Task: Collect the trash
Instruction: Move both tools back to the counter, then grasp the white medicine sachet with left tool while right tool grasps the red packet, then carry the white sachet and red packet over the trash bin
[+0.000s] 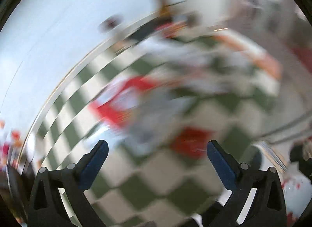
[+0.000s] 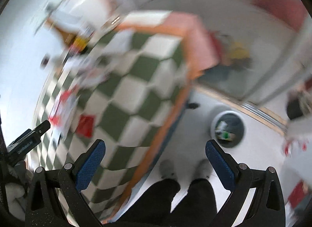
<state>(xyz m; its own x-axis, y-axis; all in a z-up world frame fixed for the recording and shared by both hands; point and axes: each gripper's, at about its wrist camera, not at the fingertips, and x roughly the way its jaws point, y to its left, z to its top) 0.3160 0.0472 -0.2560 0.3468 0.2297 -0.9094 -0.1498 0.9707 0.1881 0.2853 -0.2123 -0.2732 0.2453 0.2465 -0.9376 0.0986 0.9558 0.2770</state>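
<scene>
Both views are smeared by motion. My left gripper [image 1: 157, 148] is open above a green-and-white checked tablecloth [image 1: 165, 184], with nothing between its fingers. Blurred trash lies ahead of it: a red-and-white wrapper [image 1: 120, 100], a small red piece [image 1: 190, 142] and pale crumpled paper [image 1: 195, 57]. My right gripper [image 2: 155, 149] is open and empty, above the table's near edge. In its view the red-and-white wrapper [image 2: 62, 108] and the red piece [image 2: 85, 125] lie at the left of the tablecloth [image 2: 140, 74]. A round bin [image 2: 228, 128] with some litter inside stands on the floor to the right.
A brown bottle [image 2: 66, 34] stands at the table's far corner. The person's dark trouser legs [image 2: 175, 197] and pale shoes are below the right gripper. The left gripper [image 2: 29, 139] shows at the right wrist view's left edge. An orange border [image 2: 167, 129] runs along the cloth's edge.
</scene>
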